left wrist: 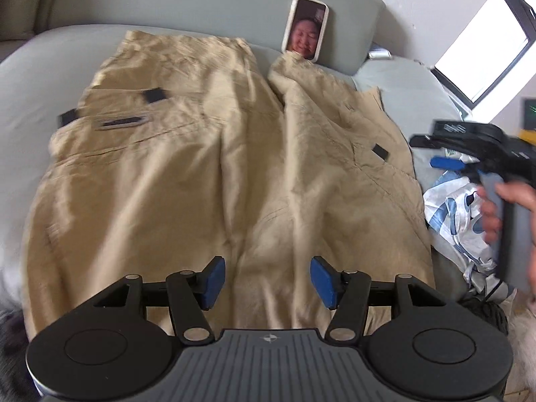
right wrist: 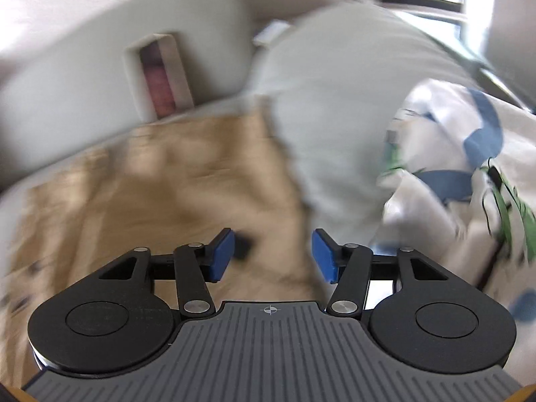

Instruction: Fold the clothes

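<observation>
I can read no word, brand or number anywhere in either view. The one sign I can make out is a small round crosshair mark printed in white on the ribbed grey body of my left gripper [left wrist: 267, 280], and the same mark sits on the ribbed grey body of my right gripper [right wrist: 269, 255]. The grey-edged rectangular patch [left wrist: 121, 122] on the tan cloth trousers [left wrist: 207, 181] and the pale marking on top of my right gripper's black housing, seen from the left wrist, are both too blurred to read.
</observation>
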Demonstrator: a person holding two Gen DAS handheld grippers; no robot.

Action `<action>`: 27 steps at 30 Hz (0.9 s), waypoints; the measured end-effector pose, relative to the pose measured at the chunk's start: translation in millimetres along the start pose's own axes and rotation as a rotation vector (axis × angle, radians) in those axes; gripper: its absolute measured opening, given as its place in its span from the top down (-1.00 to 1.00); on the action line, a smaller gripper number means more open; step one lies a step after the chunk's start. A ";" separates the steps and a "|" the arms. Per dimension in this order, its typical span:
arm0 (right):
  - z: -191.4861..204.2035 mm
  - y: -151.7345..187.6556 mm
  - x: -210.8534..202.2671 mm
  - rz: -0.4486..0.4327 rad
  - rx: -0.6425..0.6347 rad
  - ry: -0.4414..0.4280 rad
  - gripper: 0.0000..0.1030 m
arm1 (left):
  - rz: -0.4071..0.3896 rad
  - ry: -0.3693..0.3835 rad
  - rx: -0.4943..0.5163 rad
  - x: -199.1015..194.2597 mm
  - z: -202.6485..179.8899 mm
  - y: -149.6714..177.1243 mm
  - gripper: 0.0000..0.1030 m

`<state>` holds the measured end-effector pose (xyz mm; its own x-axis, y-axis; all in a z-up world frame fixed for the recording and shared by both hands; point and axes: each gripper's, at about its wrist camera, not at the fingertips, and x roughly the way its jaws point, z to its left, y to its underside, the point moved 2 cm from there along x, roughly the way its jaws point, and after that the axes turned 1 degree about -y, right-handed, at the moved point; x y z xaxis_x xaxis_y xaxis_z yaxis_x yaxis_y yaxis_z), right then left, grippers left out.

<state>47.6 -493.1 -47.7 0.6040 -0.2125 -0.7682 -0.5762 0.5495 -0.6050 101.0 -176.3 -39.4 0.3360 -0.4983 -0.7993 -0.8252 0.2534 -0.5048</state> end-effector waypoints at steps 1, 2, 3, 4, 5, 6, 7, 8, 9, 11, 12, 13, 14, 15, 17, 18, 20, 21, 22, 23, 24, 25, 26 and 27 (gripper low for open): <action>0.7 6.8 -9.6 0.024 0.016 -0.050 -0.13 | -0.008 -0.003 -0.007 -6.8 2.3 3.2 -0.07; 1.4 13.6 -19.2 0.048 0.032 -0.100 -0.13 | -0.017 -0.005 -0.013 -13.4 4.0 6.6 -0.07; -2.6 21.2 -23.8 0.080 0.073 -0.145 -0.07 | -0.026 -0.006 -0.020 -19.9 5.6 10.0 -0.07; -9.2 29.7 -25.7 0.113 0.119 -0.155 0.01 | -0.033 -0.006 -0.023 -25.2 7.1 12.7 -0.07; -16.2 38.4 -27.2 0.147 0.166 -0.158 0.12 | -0.039 -0.004 -0.026 -29.5 8.4 14.8 -0.07; -25.3 47.6 -27.3 0.169 0.198 -0.127 0.16 | -0.045 -0.004 -0.028 -33.6 9.0 17.5 -0.07; -34.3 55.2 -28.6 0.170 0.213 -0.086 0.17 | -0.048 -0.006 -0.029 -37.0 9.0 20.4 -0.07; -43.2 62.5 -30.2 0.166 0.224 -0.043 0.17 | -0.050 -0.010 -0.028 -39.2 8.9 22.8 -0.07; -51.2 69.2 -30.5 0.168 0.240 -0.011 0.17 | -0.049 -0.013 -0.026 -40.8 8.7 25.0 -0.07; -65.6 81.6 -25.0 0.195 0.290 -0.006 0.16 | -0.040 -0.014 -0.026 -42.7 9.5 28.8 -0.07; -70.2 86.1 -20.3 0.202 0.317 -0.029 0.14 | -0.034 -0.012 -0.029 -44.0 10.0 31.2 -0.07; -72.5 88.7 -14.9 0.200 0.341 -0.060 0.13 | -0.028 -0.010 -0.032 -45.5 10.1 33.6 -0.07; -74.4 91.0 -9.5 0.197 0.364 -0.091 0.10 | -0.024 -0.009 -0.033 -47.3 9.8 36.3 -0.07; -76.2 93.2 -4.0 0.194 0.387 -0.123 0.12 | -0.023 -0.011 -0.031 -49.6 9.3 39.5 -0.07; -76.4 101.2 4.9 0.199 0.439 -0.185 0.46 | -0.024 -0.021 -0.023 -54.7 9.0 46.1 -0.07; -75.0 104.5 6.7 0.195 0.455 -0.192 0.87 | -0.025 -0.028 -0.024 -57.0 10.4 49.4 -0.07; -71.1 104.1 -0.2 0.161 0.412 -0.198 0.94 | -0.026 -0.042 -0.035 -60.7 14.5 55.4 -0.07; -67.2 102.1 -8.8 0.134 0.360 -0.159 0.96 | -0.025 -0.050 -0.045 -61.7 17.5 57.6 -0.07; -62.9 99.6 -18.4 0.105 0.302 -0.113 0.96 | -0.023 -0.059 -0.054 -62.0 20.3 59.4 -0.07; -59.2 97.6 -26.9 0.080 0.248 -0.052 0.97 | -0.022 -0.069 -0.063 -61.9 23.0 60.9 -0.07; -55.7 95.6 -35.2 0.056 0.194 0.011 0.97 | -0.020 -0.075 -0.069 -61.6 24.6 62.1 -0.07; -56.2 95.1 -35.3 0.061 0.165 0.057 0.97 | -0.017 -0.079 -0.072 -61.2 25.4 62.9 -0.07; -57.7 95.4 -30.3 0.094 0.168 0.060 0.94 | -0.015 -0.083 -0.075 -60.8 26.2 63.7 -0.07; -59.3 95.8 -24.8 0.132 0.176 0.057 0.86 | -0.013 -0.087 -0.078 -60.4 27.0 64.6 -0.07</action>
<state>-55.2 -483.1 -99.1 0.4950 -0.1716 -0.8518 -0.5406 0.7067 -0.4565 39.7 -107.4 -32.5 0.3823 -0.4262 -0.8198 -0.8520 0.1808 -0.4913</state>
